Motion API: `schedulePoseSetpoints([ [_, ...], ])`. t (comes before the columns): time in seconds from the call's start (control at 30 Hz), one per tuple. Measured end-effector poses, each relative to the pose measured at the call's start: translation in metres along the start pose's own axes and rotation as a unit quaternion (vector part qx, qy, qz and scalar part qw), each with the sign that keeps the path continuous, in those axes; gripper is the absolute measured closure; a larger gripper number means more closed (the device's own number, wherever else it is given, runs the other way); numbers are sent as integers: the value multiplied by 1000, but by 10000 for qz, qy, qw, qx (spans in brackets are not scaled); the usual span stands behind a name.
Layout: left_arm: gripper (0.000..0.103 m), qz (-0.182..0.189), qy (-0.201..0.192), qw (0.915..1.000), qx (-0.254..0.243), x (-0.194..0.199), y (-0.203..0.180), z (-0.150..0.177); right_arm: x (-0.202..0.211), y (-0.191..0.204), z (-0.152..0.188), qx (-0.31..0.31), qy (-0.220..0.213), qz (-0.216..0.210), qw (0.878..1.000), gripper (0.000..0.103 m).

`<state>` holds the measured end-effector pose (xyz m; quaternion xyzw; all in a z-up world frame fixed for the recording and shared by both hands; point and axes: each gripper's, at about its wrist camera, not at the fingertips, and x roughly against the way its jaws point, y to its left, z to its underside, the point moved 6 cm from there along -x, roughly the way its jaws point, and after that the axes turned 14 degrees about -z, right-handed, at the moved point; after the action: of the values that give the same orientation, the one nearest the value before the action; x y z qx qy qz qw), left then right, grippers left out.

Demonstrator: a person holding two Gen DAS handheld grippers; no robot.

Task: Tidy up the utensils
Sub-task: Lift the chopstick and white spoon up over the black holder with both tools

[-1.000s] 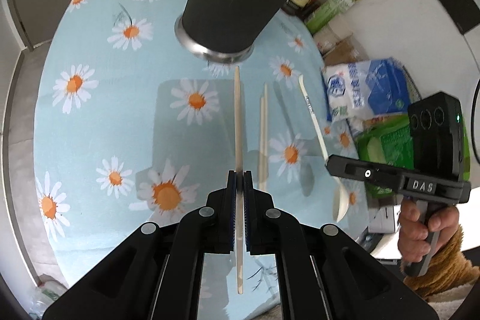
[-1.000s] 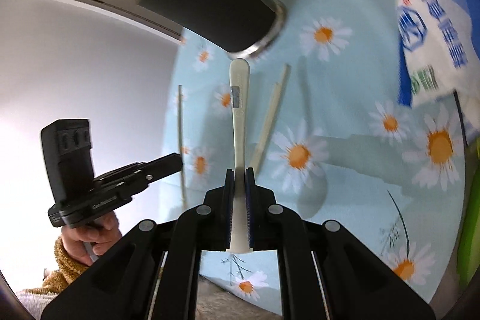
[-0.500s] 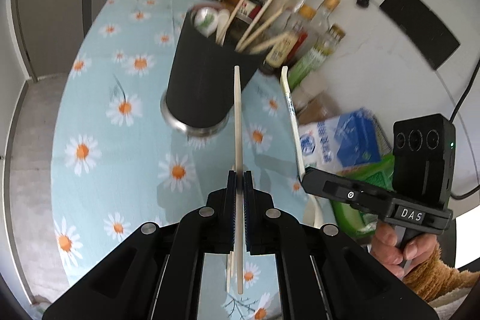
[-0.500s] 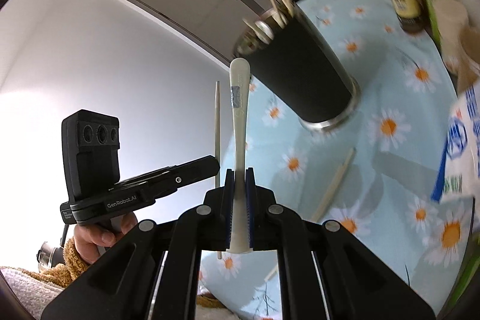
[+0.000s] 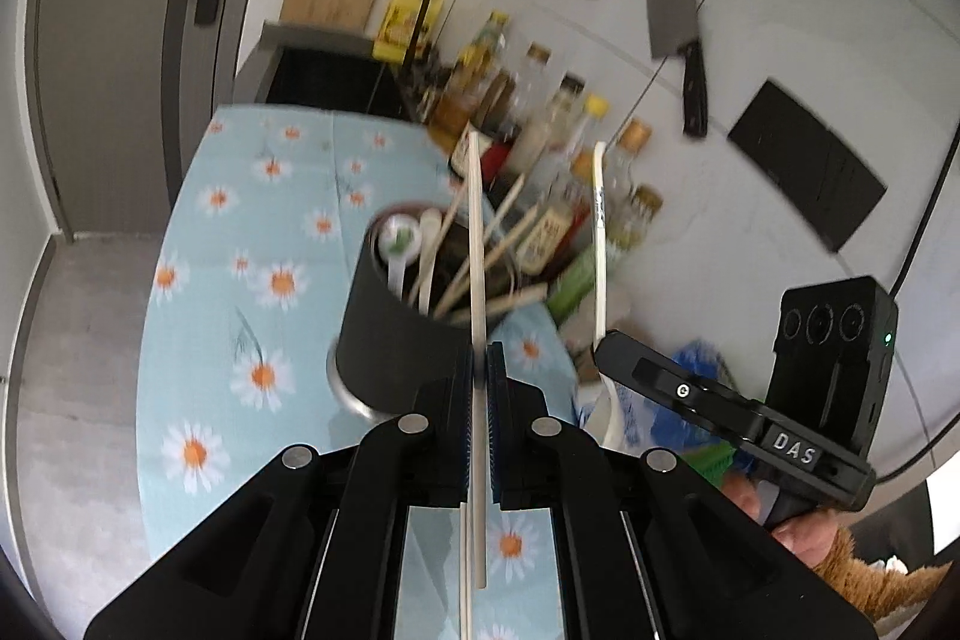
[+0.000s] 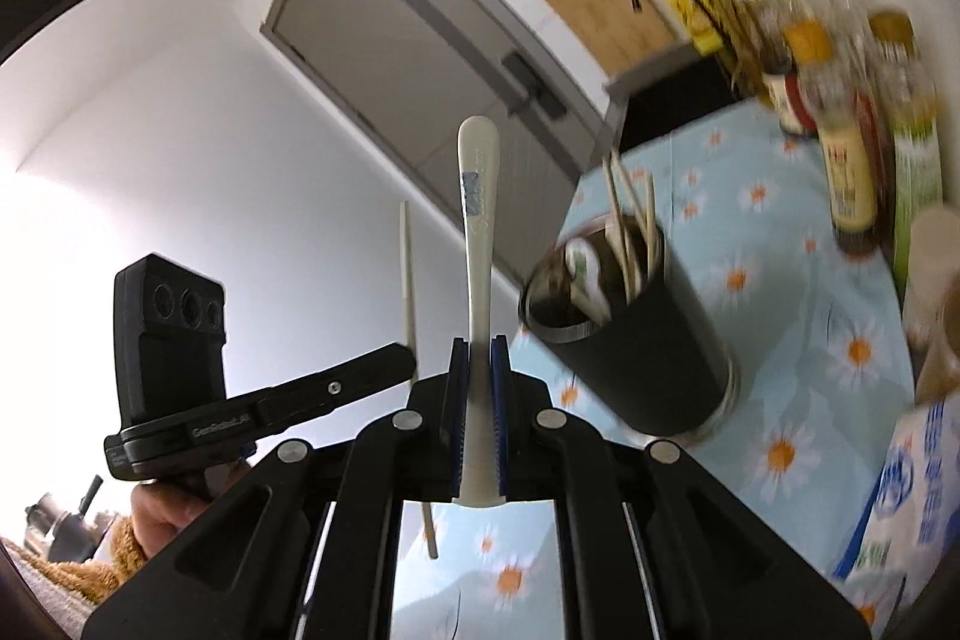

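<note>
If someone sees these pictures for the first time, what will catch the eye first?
Probably the two raised utensils: the left gripper pinches a pale chopstick, and the right gripper pinches a white spoon by its handle. Behind them, on the daisy tablecloth, stands a black holder full of utensils.

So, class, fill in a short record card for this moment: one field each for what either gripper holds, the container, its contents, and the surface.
left gripper: shut on a chopstick
right gripper: shut on a white spoon, handle pointing up
container: black utensil holder, upright on the table
contents: chopsticks and spoons
surface: blue daisy tablecloth
behind holder: sauce bottles along the wall
</note>
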<state>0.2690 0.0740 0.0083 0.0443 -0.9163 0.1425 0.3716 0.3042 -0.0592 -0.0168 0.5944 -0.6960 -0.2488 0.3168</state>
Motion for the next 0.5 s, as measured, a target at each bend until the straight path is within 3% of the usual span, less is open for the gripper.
schedulePoseSetpoints([
  [0.5, 100, 263, -922, 9954, 85, 8, 2, -62, -7, 8, -65, 604, -838, 171, 9945, 94],
])
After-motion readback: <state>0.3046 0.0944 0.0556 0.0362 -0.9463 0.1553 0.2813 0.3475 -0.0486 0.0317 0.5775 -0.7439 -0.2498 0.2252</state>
